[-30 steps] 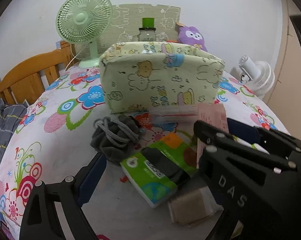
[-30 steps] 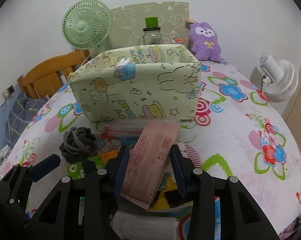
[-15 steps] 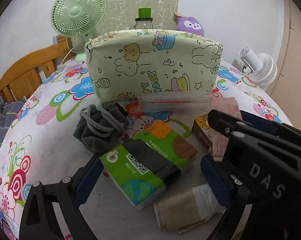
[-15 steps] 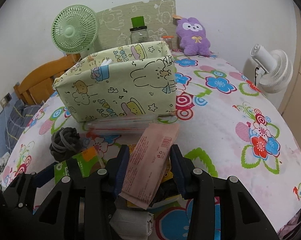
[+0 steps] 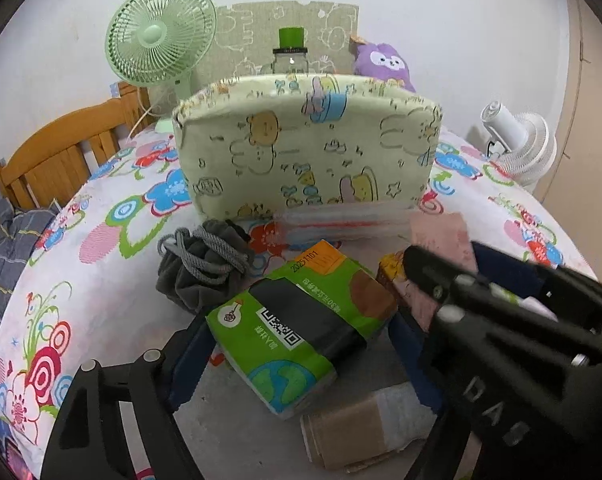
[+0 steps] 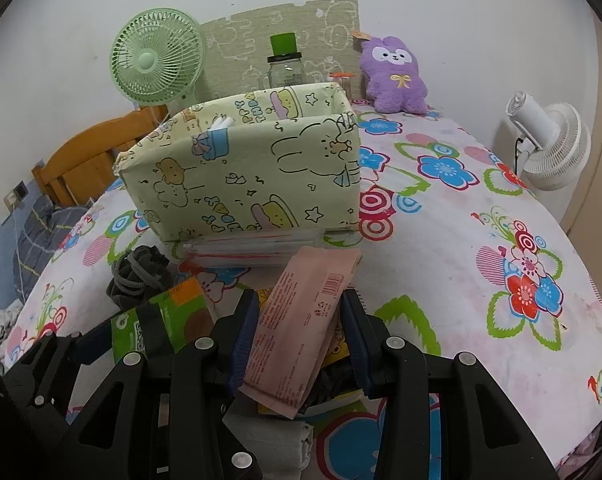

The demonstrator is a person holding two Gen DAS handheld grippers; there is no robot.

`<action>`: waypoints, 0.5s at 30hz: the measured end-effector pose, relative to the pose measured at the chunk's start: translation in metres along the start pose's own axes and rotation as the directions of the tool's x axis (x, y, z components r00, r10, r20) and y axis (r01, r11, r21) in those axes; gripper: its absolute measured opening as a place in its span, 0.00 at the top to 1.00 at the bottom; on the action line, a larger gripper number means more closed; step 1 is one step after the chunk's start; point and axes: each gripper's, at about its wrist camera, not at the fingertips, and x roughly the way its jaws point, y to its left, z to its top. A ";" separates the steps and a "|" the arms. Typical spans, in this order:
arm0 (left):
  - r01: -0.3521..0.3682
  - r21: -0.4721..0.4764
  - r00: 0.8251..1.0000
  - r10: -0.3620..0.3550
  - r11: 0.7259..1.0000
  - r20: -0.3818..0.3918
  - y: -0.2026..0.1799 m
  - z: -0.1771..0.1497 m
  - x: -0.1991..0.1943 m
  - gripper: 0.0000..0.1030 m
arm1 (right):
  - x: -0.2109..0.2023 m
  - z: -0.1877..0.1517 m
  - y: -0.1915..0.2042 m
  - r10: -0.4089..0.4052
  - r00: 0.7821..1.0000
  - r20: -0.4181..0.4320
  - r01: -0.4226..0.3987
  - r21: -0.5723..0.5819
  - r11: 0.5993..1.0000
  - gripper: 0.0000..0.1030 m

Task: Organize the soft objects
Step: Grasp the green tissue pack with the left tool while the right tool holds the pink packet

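Since the earlier frames, the left gripper (image 5: 297,340) has advanced onto the green tissue pack (image 5: 301,332), and its jaws, formerly spread wide of it, are closing with the pack between them. The blue pads (image 5: 189,352) stand close to the pack's two ends; whether they already press on it cannot be told. The pack lies on the bench (image 5: 113,312), in front of the printed fabric box (image 5: 305,152) and just beside the grey drawstring pouch (image 5: 205,264).

The right gripper (image 6: 301,336) is unchanged: partly closed on the pink flat packet (image 6: 305,320), which projects forward beyond its fingertips and is clamped near its rear half.

Risks noted:
- The tissue pack is soft and sits skewed to the jaws. Closing across its corners could twist or squeeze it out.
- A beige wrapped bundle (image 5: 361,432) lies touching the pack's near end and may be dragged along.
- The two grippers work very near each other; the right one fills the left view's right side. Contact between them could dislodge the pink packet.
- The clear plastic packet (image 5: 341,220) against the box base may obstruct delivery.
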 end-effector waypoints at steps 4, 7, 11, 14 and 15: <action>-0.010 0.001 1.000 0.010 1.000 0.021 -0.001 0.003 -0.006 0.17 | -0.005 0.000 0.002 0.009 1.000 0.005 -0.009 -0.003 1.000 0.57; -0.010 -0.001 1.000 0.010 1.000 0.026 -0.001 0.005 -0.010 0.17 | -0.009 0.001 0.003 0.010 1.000 0.011 -0.010 -0.003 1.000 0.57; -0.014 -0.002 0.999 0.015 1.000 0.039 -0.002 0.008 -0.016 0.17 | -0.015 0.004 0.004 0.013 1.000 0.023 -0.013 -0.004 1.000 0.57; -0.018 -0.003 0.999 0.018 1.000 0.048 -0.002 0.011 -0.022 0.17 | -0.020 0.007 0.005 0.016 0.999 0.031 -0.016 -0.007 1.000 0.57; -0.019 -0.004 0.998 0.019 1.000 0.052 -0.002 0.012 -0.024 0.17 | -0.023 0.009 0.005 0.017 0.999 0.035 -0.017 -0.009 1.000 0.57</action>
